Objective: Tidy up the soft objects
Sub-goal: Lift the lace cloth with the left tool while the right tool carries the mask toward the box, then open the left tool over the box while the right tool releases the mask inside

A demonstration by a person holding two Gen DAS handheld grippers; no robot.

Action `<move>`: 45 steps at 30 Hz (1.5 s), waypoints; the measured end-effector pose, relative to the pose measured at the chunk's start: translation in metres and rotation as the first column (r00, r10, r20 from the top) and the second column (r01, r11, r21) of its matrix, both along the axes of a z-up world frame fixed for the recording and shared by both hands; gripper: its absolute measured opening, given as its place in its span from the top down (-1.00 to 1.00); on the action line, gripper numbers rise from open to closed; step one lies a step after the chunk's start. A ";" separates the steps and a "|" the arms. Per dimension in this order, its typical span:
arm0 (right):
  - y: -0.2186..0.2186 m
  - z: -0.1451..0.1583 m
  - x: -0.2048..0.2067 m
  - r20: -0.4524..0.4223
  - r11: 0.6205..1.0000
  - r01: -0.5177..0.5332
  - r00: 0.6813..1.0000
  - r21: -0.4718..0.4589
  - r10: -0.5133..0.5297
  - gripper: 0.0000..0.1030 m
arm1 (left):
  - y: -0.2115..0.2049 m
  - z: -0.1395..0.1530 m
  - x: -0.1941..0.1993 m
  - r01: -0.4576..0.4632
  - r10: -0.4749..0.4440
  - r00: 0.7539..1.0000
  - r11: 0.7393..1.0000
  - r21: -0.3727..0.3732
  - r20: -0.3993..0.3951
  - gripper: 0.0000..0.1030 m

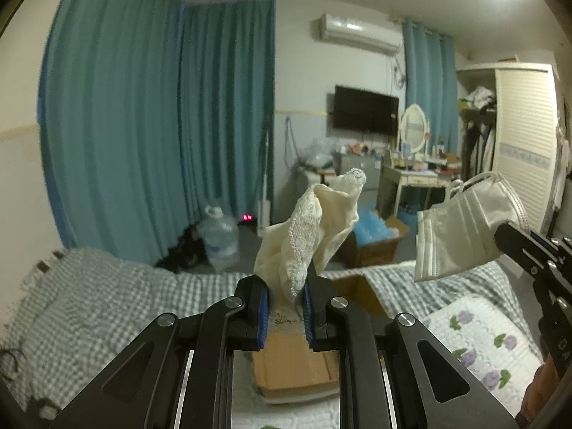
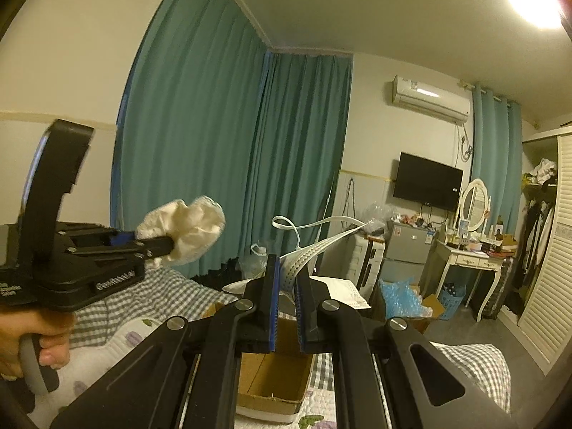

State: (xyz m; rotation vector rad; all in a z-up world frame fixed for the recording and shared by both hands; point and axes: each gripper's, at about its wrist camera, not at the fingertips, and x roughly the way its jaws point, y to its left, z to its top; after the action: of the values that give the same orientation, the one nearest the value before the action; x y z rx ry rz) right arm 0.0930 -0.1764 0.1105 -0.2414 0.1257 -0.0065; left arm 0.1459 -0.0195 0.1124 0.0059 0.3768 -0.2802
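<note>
My left gripper [image 1: 285,287] is shut on a cream lace-trimmed cloth [image 1: 314,228] and holds it up in the air above the bed. It also shows in the right wrist view [image 2: 161,245], with the cloth [image 2: 189,228] bunched at its tips. My right gripper [image 2: 286,279] is shut on a stack of white face masks [image 2: 314,250] with ear loops trailing upward. In the left wrist view the masks [image 1: 464,228] hang at the right, clamped by the right gripper [image 1: 500,234]. An open cardboard box [image 2: 275,371] lies on the bed below both grippers.
A bed with a grey checked cover [image 1: 107,296] and a white floral quilt [image 1: 482,339] lies below. Beyond stand teal curtains [image 1: 143,125], a water jug [image 1: 220,239], a floor box of blue items [image 1: 375,236], a dressing table [image 1: 411,175] and a wardrobe [image 1: 522,136].
</note>
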 end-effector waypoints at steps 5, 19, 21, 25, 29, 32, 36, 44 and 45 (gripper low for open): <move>-0.012 -0.040 0.045 -0.084 1.000 0.001 0.996 0.008 0.000 0.85 | -0.012 -0.042 0.036 0.015 -0.015 0.996 1.000 0.000 -0.088 0.71; -0.030 -0.158 0.110 -0.343 0.999 -0.013 0.939 -0.045 -0.003 0.85 | -0.041 -0.136 0.089 0.048 -0.025 0.951 0.997 0.068 -0.307 0.61; -0.031 -0.167 0.114 -0.360 0.998 -0.016 0.933 -0.053 -0.004 0.85 | -0.044 -0.144 0.093 0.046 -0.018 0.944 0.996 0.078 -0.330 0.61; -0.037 -0.174 0.119 -0.356 0.998 -0.014 0.934 -0.057 -0.008 0.78 | -0.048 -0.154 0.096 0.045 -0.008 0.930 0.995 0.092 -0.368 0.61; -0.039 -0.171 0.117 -0.344 0.999 -0.006 0.939 -0.044 -0.010 0.27 | -0.048 -0.153 0.096 0.049 -0.006 0.922 0.994 0.100 -0.387 0.36; -0.042 -0.166 0.115 -0.323 0.999 0.006 0.946 -0.036 -0.017 0.18 | -0.049 -0.148 0.091 0.053 -0.011 0.925 0.994 0.099 -0.381 0.04; -0.046 -0.158 0.105 -0.292 0.999 0.029 0.956 -0.015 -0.032 0.17 | -0.047 -0.141 0.082 0.040 0.007 0.935 0.992 0.124 -0.354 -0.32; -0.050 -0.116 0.076 -0.188 0.998 0.049 0.981 0.036 -0.041 -0.04 | -0.035 -0.112 0.058 0.019 0.015 0.957 0.993 0.115 -0.290 -0.32; -0.050 -0.109 0.069 -0.168 0.998 0.047 0.985 0.043 -0.039 -0.15 | -0.033 -0.107 0.053 0.013 0.018 0.960 0.994 0.110 -0.280 -0.32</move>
State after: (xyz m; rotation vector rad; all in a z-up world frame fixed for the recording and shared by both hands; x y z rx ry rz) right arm 0.1625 -0.2262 0.0016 -0.1920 0.2977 -0.0264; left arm 0.1994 -0.0522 0.0050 0.0755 0.6745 -0.2577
